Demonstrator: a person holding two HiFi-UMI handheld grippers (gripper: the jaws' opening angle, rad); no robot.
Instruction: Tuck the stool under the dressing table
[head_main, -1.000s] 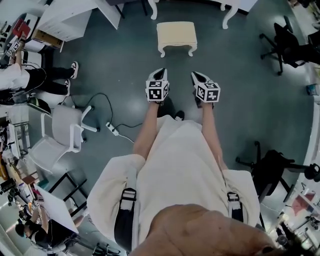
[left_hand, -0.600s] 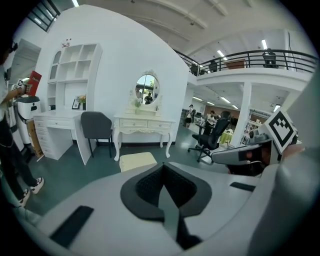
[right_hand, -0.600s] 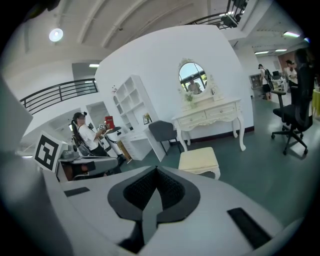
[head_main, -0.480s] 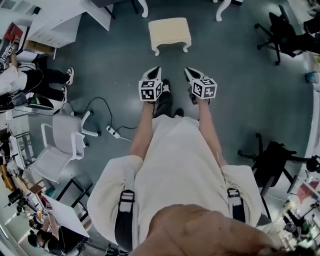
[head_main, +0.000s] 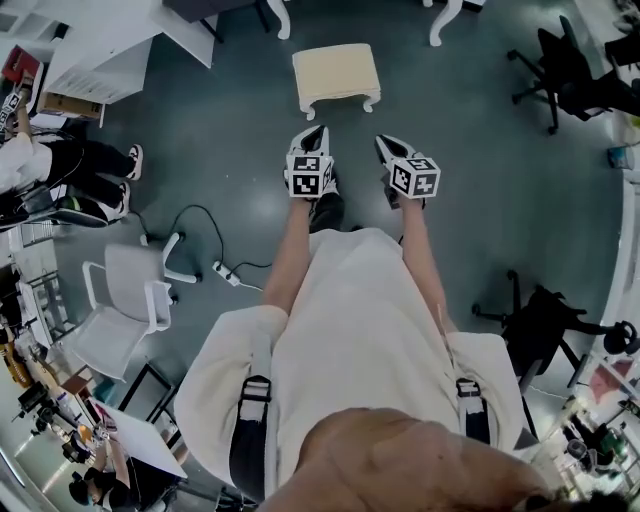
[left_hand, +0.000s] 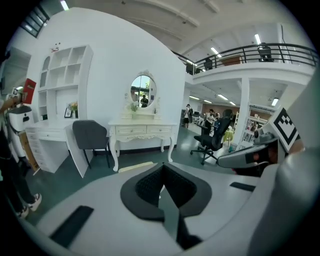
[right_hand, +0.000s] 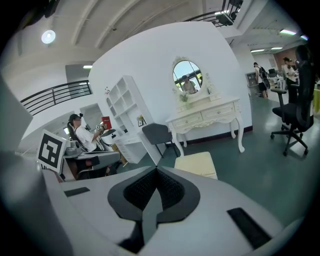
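While the left claw (head_main: 317, 132) and right claw (head_main: 383, 144) are closed, empty, the stool (head_main: 336, 72) stands ahead.

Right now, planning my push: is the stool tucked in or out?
Out: the stool stands on open floor, short of the dressing table.

So the head view is shot from up top and aimed steeply down, with the stool (head_main: 336, 75) caught from well above, near the upper edge. The left gripper view is taken from low down, right behind its own jaws, and pointed forward at the dressing table (left_hand: 142, 131) across the room. Same deal for the right gripper view, just angled in from the other side. The stool and the table's legs are shared by all three; the mirror (right_hand: 187, 76) is only picked up by the two gripper views.
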